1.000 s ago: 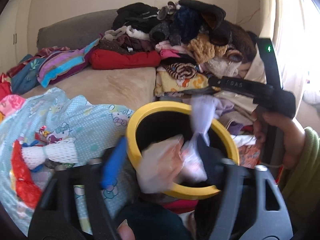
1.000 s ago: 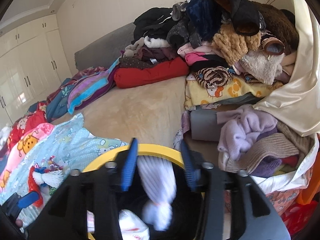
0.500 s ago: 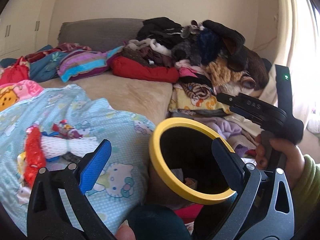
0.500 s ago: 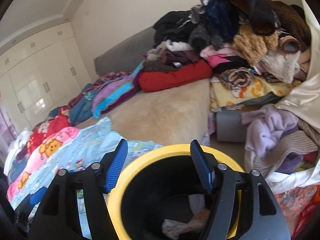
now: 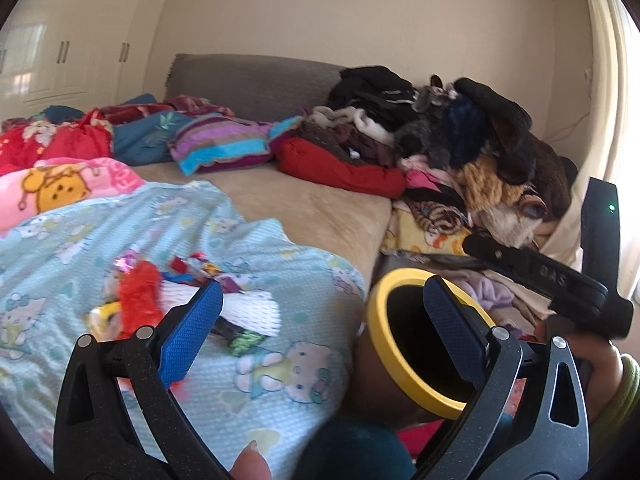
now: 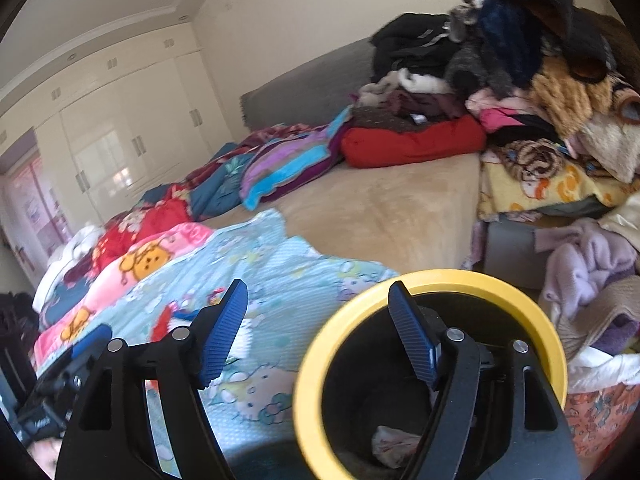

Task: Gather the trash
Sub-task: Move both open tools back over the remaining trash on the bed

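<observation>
Both claws, left gripper (image 5: 320, 316) and right gripper (image 6: 320, 320), are spread wide, empty; crinkly featherlight wrappers (image 5: 140, 296) at 9 o'clock are best pinched mid-bunch

Beige bed surface (image 6: 380, 216) bare mid-bed; clothes pile (image 6: 520, 80) blocks right, wrapper litter (image 5: 168, 292) left.

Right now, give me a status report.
Left gripper open, empty. Right gripper open, empty. Crumpled trash in bin; wrappers loose on blue blanket. Nothing blocking.
</observation>
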The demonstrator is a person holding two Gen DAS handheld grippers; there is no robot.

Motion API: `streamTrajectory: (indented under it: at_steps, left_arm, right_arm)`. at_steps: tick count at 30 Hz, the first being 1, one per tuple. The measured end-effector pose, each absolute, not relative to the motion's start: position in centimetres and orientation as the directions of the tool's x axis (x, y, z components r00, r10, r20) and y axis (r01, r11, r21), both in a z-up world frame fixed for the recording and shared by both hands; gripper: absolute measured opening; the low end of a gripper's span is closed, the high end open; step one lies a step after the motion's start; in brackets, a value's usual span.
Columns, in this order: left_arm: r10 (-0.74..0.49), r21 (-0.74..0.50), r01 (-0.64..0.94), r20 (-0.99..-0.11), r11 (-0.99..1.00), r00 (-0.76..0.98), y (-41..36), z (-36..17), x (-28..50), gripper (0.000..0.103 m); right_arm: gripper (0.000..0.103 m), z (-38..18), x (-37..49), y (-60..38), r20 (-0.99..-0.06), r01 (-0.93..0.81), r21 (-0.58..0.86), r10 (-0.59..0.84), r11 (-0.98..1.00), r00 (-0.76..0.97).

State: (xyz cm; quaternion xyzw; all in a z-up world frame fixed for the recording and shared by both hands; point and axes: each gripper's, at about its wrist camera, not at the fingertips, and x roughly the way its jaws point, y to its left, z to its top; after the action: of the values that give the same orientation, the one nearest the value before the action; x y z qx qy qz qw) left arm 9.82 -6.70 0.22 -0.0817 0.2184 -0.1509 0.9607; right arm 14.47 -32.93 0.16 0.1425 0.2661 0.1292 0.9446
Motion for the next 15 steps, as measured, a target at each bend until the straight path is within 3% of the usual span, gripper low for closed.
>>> streamTrajectory:
  at_steps: [15]
  left_arm:
    - [-0.185,-0.247,0.086,-0.411,0.965,0.893,1.6,-0.8,9.5,0.092]
  right_arm:
    - [0.078,0.1,14.8,-23.8,-0.488,-0.371,0.267,0.457,0.890,0.744]
